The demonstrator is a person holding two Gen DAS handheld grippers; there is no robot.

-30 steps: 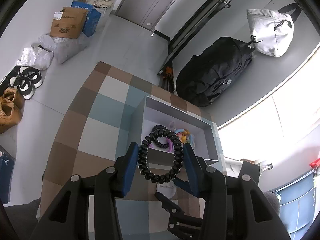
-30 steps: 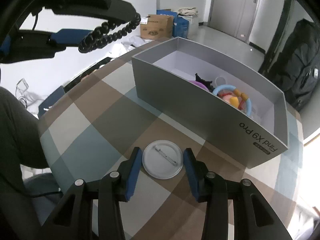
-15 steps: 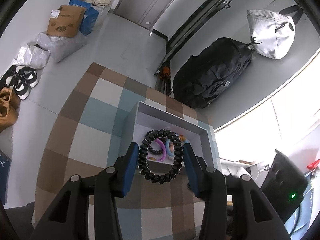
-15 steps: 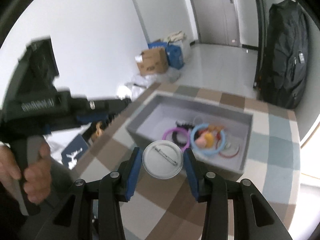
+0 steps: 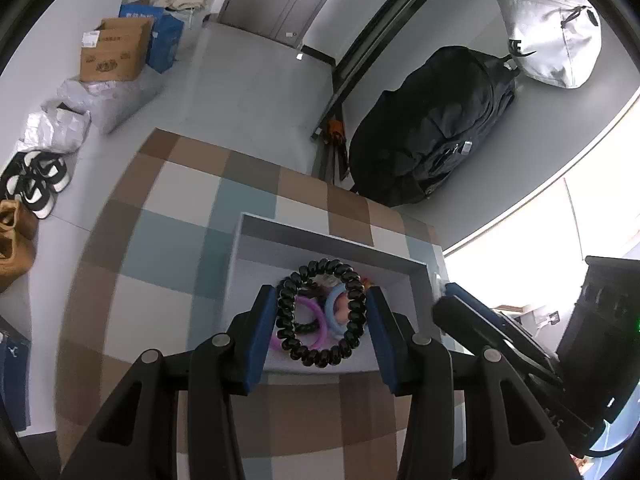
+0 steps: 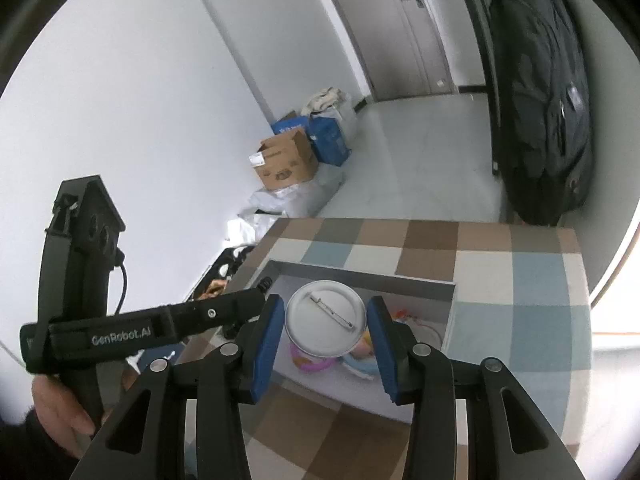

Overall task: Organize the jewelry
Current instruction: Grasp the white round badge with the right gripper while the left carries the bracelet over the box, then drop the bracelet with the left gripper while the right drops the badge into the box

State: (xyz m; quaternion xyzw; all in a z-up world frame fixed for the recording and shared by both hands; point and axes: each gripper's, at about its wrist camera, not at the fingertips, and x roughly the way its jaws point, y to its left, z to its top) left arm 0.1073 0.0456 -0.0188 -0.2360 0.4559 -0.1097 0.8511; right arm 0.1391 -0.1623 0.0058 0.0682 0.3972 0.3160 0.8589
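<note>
right tool point(image 6: 326, 322) | lifted badge point(image 6: 326, 318) off table | now over box point(image 6: 360, 274)

- The left hand-held gripper point(image 5: 321, 314) has two black arms of angular plastic with long cut-out slots.
- Each of its arms carries round silver screws near the front.
- Its fingers point(image 5: 262, 334) are faced with flat blue pads.
- The right hand-held gripper point(image 6: 326, 322) is built the same: black slotted arms, silver screw heads, blue pads.
- From the right wrist view, the left unit's black body bears white lettering "GenRobot.AI", and a thin black cable loops from its upright housing.
- A bare-skinned hand point(image 6: 66, 412) shows beside a dark sleeve.
</note>
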